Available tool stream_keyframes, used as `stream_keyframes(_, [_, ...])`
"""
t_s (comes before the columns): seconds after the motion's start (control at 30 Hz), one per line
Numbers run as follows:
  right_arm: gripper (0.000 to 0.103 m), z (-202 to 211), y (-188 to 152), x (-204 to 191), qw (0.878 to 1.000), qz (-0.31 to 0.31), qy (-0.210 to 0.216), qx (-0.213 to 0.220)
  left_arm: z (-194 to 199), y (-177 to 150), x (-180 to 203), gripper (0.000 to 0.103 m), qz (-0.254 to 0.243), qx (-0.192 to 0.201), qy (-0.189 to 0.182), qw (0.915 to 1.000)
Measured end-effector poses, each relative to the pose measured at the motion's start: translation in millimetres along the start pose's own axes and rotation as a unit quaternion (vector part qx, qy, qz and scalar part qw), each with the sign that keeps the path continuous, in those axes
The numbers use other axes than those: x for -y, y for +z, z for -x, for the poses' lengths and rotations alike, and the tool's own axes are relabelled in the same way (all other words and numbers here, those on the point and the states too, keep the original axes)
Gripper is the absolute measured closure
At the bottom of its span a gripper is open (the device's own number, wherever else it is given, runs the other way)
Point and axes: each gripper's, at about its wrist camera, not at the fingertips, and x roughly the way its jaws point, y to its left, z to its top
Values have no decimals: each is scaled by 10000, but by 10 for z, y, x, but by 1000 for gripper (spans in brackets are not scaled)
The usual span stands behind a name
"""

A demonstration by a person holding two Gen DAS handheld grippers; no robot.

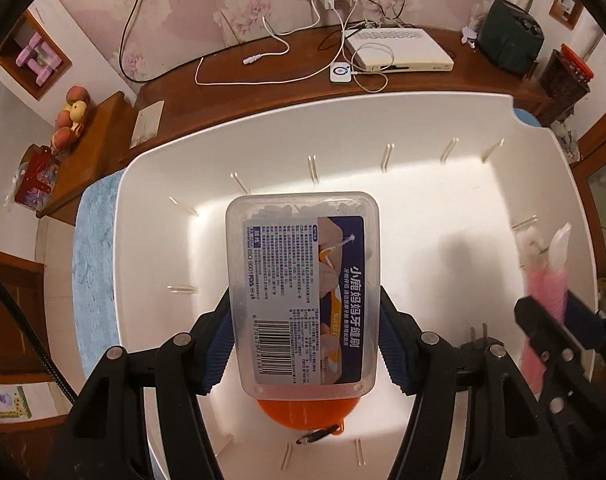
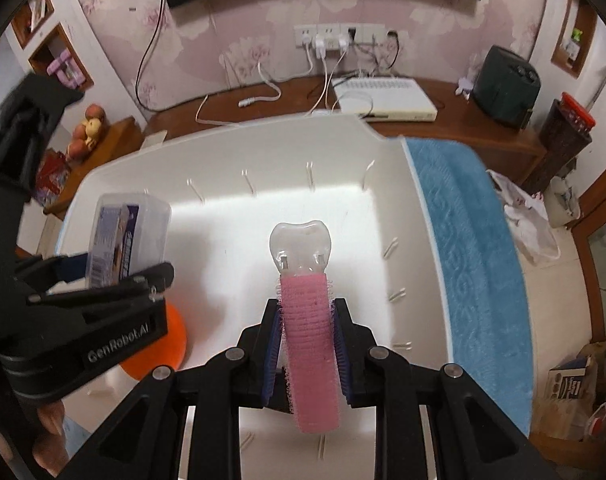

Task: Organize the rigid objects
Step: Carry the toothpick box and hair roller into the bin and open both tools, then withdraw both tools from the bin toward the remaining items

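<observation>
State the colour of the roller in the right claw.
Pink roller, with a clear tooth-shaped clip; best seen in the right wrist view.

The box (image 1: 303,292) is clear, frosted plastic with a glossy printed paper label. The roller (image 2: 309,344) is pink, fuzzy and bristly, with a clear glossy plastic clip at its end. The bin (image 1: 383,128) is smooth white plastic with a soft sheen. The towel (image 2: 475,264) is blue, rough terry cloth. The bench (image 1: 263,80) is polished brown wood. Both claws are matt black plastic with ribbed blue pads (image 1: 217,344).

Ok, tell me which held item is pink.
The hair roller in the right tool; the left tool holds a clear labelled box.
</observation>
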Motion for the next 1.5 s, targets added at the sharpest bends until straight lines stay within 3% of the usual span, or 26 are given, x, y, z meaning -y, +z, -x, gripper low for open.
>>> stream_keyframes(0.13, [72, -45, -62, -22, 9999, 120, 9, -81, -70, 12, -1, 35, 55, -145, -21, 9999])
stream_keyframes(0.2, [50, -35, -84, -13, 9999, 118, 32, -76, -100, 16, -17, 30, 136, -272, -188, 9994])
stream_keyframes(0.27, [34, 19, -116, 5, 9999, 103, 10, 47, -98, 11, -45, 23, 246, -309, -222, 9990])
stream_keyframes(0.5, [33, 173, -185, -42, 9993, 297, 2, 222, -11, -29, -64, 20, 257, -219, -230, 9992])
stream_keyframes(0.63, [33, 253, -254, -51, 9992, 306, 84, 233, 95, -92, -52, 12, 129, -132, -238, 9995])
stream_keyframes(1.13, [33, 833, -629, -75, 9978, 69, 325, 575, 696, -457, -109, 12, -100, 224, -352, 9991])
stream_keyframes(1.5, [33, 1266, -1104, -170, 9966, 62, 290, 775, 1211, -883, -209, 12, -195, 606, -356, 9973])
